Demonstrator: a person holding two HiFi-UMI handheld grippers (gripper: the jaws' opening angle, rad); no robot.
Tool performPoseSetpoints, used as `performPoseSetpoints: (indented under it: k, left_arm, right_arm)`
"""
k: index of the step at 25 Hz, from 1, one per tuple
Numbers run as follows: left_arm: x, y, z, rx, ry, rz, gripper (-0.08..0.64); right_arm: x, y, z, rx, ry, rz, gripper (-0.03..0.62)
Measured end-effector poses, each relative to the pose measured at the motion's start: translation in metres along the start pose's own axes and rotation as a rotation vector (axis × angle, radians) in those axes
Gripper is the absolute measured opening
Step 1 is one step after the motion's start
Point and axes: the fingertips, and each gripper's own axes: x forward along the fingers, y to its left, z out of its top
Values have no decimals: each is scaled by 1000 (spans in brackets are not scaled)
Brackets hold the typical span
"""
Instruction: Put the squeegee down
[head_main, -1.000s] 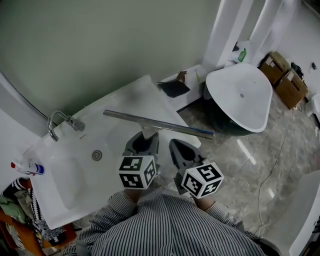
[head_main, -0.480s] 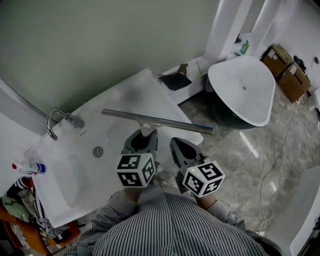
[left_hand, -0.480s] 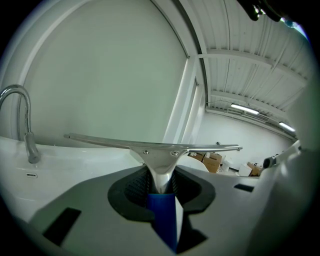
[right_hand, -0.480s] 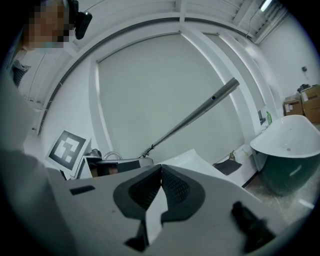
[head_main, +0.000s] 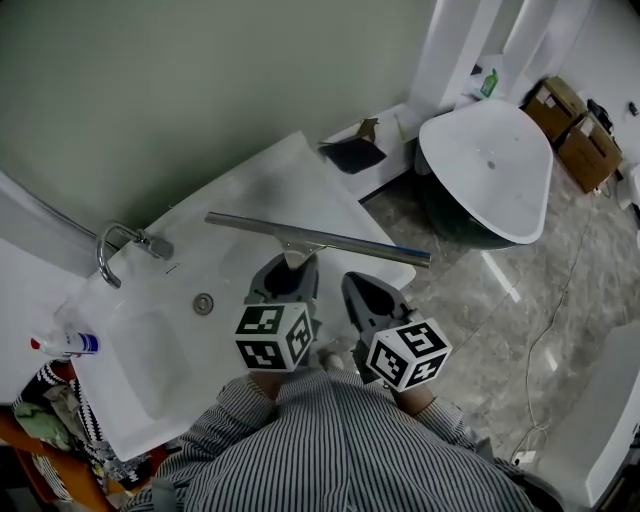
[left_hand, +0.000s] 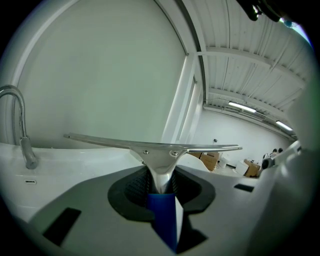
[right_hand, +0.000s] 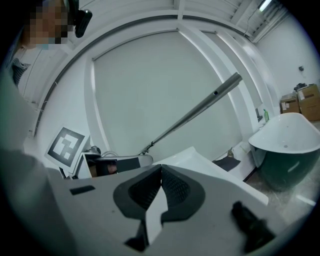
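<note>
Squeegee still held up, barely moved

The left gripper (head_main: 287, 278) stays clamped on the squeegee (head_main: 318, 240) handle. The right gripper (head_main: 365, 300) at its 3 o'clock is closed and empty. The blade hangs over the counter (head_main: 250, 190) at 12 o'clock, so the lowering is still to do.

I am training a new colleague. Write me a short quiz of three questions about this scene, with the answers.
1. Which gripper grips the squeegee by its handle?
2. True or false: the right gripper has its jaws shut on nothing.
3. In the head view, the spray bottle stands: A, left of the sink; B, right of it; C, inside it.
Key: 1 the left gripper; 2 true; 3 A.
</note>
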Motion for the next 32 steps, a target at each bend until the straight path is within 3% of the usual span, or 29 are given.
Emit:
performPoseSetpoints:
  k: [19, 32]
  left_arm:
    - [12, 16, -2, 17, 40, 6, 117]
    - [35, 37, -26, 24, 116, 16, 117]
  right_arm:
    - [8, -9, -11, 49, 34, -38, 15]
    - [18, -17, -38, 102, 101, -47, 15]
